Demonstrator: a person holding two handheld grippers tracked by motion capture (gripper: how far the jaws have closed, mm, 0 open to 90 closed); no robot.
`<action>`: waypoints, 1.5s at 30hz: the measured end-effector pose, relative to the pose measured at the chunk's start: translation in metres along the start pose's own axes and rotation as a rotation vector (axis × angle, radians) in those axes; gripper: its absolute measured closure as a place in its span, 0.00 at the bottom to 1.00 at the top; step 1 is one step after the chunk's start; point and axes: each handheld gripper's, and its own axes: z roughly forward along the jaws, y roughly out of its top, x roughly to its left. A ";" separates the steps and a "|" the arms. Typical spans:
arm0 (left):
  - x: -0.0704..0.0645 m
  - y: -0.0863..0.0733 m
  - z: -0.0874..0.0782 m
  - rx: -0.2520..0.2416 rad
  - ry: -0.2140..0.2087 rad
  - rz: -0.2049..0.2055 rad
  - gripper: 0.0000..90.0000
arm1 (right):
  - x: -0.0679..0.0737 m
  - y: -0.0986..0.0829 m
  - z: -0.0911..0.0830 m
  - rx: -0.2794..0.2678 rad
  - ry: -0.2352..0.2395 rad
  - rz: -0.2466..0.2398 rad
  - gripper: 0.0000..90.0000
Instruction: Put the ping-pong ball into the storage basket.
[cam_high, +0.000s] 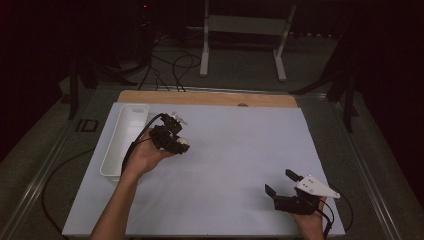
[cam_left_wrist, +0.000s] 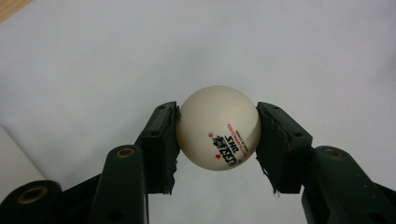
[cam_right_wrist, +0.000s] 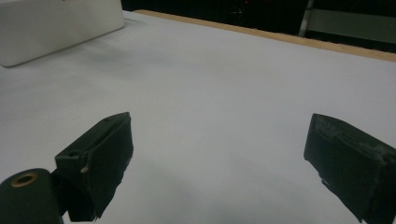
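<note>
A white ping-pong ball (cam_left_wrist: 218, 127) with red and black print sits clamped between the two black jaws of my left gripper (cam_left_wrist: 217, 135). From above, that left gripper (cam_high: 181, 145) is over the left part of the white table sheet, just right of the tray, with the ball (cam_high: 183, 142) at its tip. My right gripper (cam_high: 280, 181) rests near the front right of the sheet, its jaws spread wide. In the right gripper view the right gripper (cam_right_wrist: 219, 154) holds nothing, with bare sheet between its fingers.
A long white tray (cam_high: 124, 136) lies along the left side of the sheet; its wall (cam_right_wrist: 56, 25) appears at the top left of the right gripper view. The wooden table edge (cam_high: 210, 98) runs along the back. Cables and a metal stand are on the floor beyond.
</note>
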 end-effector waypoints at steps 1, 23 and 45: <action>0.000 0.000 0.000 -0.003 0.000 -0.004 0.57 | 0.000 0.000 0.000 0.000 0.000 0.001 0.09; 0.004 -0.002 -0.012 -0.018 0.023 -0.016 0.57 | 0.000 0.000 0.000 0.001 0.001 -0.001 0.08; 0.006 -0.004 -0.019 -0.022 0.036 -0.025 0.57 | 0.001 0.000 0.000 0.002 0.002 0.001 0.08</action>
